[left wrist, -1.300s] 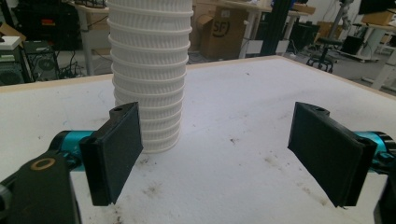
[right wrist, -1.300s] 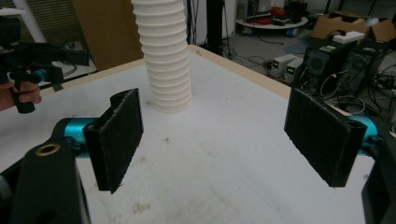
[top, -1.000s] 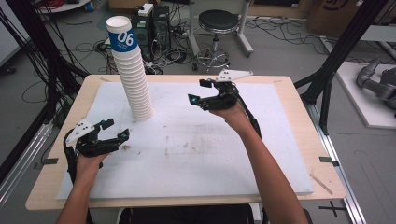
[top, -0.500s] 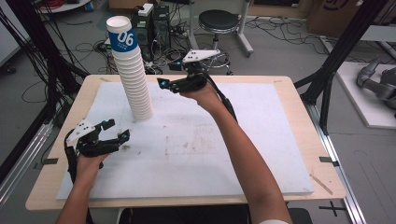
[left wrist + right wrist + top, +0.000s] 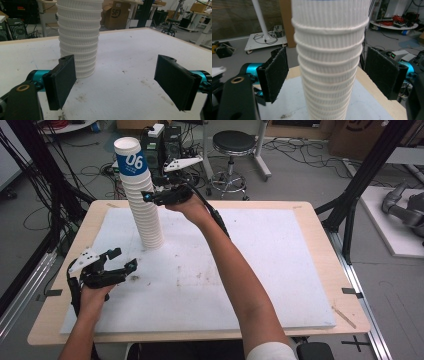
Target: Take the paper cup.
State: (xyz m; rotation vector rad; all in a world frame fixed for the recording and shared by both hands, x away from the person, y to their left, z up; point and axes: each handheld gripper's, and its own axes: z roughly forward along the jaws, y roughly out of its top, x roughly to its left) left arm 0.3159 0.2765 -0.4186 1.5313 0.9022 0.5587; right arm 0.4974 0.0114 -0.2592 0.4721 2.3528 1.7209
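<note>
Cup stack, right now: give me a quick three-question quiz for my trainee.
1. True or false: the right claw is shut on the cup stack.
2. What number is on the top cup's blue band? A) 06 B) 12 C) 90
3. Which claw rests low beside the stack's base, jaws wide and nothing between them?

Key: 1 false, its pads stand apart from the stack on both sides. 2 A. 3 the left claw.
</note>
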